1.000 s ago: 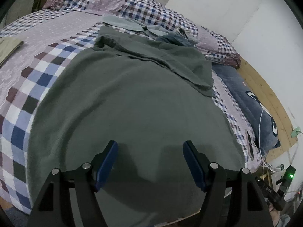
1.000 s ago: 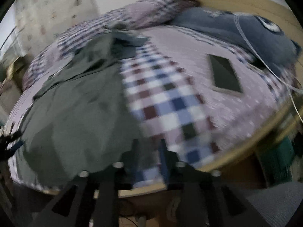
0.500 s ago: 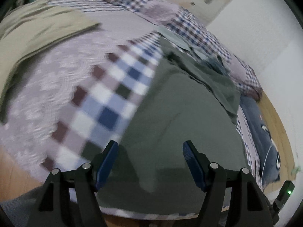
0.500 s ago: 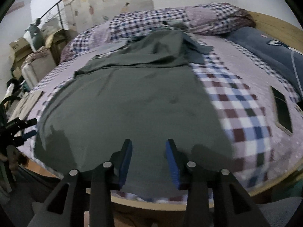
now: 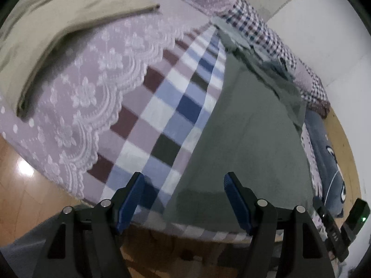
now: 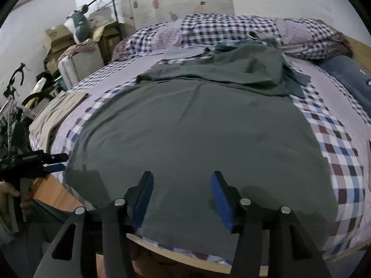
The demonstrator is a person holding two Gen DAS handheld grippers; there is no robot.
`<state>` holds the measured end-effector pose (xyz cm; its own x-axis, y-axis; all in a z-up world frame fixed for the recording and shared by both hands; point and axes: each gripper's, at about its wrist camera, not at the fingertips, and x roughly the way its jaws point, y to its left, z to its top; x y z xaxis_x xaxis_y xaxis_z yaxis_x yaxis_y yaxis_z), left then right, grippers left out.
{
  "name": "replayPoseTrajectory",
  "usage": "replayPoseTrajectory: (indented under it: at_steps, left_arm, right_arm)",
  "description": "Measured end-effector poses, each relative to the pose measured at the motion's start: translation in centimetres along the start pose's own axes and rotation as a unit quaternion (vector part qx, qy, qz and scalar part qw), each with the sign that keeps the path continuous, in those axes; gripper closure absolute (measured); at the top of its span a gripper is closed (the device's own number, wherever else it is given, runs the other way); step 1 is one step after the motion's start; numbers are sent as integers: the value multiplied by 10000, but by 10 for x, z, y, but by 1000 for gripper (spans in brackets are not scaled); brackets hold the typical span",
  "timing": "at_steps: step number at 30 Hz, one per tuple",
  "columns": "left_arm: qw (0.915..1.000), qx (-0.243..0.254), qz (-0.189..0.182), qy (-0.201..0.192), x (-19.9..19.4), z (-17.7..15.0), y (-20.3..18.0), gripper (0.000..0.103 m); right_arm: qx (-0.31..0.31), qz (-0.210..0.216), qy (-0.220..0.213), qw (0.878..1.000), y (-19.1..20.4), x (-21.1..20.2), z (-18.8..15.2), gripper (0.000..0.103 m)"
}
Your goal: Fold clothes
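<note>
A dark green garment (image 6: 197, 127) lies spread flat on the checked bedspread (image 6: 336, 143), its sleeves folded in at the far end. My right gripper (image 6: 182, 191) hovers open over the garment's near hem, nothing between its blue pads. The left gripper (image 5: 184, 191) is open too, above the hem's left corner (image 5: 176, 199) where green cloth meets the checked bedspread (image 5: 162, 106). In the right wrist view the left gripper (image 6: 55, 162) shows at the bed's left edge, held by a hand (image 6: 9, 197).
A folded beige garment (image 5: 53, 18) lies on the lilac lace cover at the left. Checked pillows (image 6: 231, 30) and a blue cushion (image 6: 347, 76) line the head of the bed. Boxes and a bicycle (image 6: 14, 97) stand left of the bed. Wooden floor (image 5: 20, 197) lies below.
The left gripper has swung left from over the garment's middle to its left hem corner. The right gripper moved left over the hem and its jaws have opened wider.
</note>
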<state>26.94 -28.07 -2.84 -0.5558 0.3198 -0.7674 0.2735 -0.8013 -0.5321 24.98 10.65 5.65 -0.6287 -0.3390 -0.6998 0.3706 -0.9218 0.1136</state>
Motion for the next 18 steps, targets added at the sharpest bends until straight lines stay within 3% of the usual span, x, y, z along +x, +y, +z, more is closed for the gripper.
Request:
replayPoseTrajectory:
  at_steps: [5,9,18]
  left_arm:
    - [9981,-89,-464,402,9,-8,2,28]
    - [9937,-223,-892,643,14,-11,3,28]
    - [9824,-560,-1651,666,10,-7,3,28]
  right_arm:
    - [-349,205,25,9992,22,7,1,39]
    - [-1036,302,-43,9942,50,6,-7,35]
    - [-2702,245,-303,9620,116,14,-37,32]
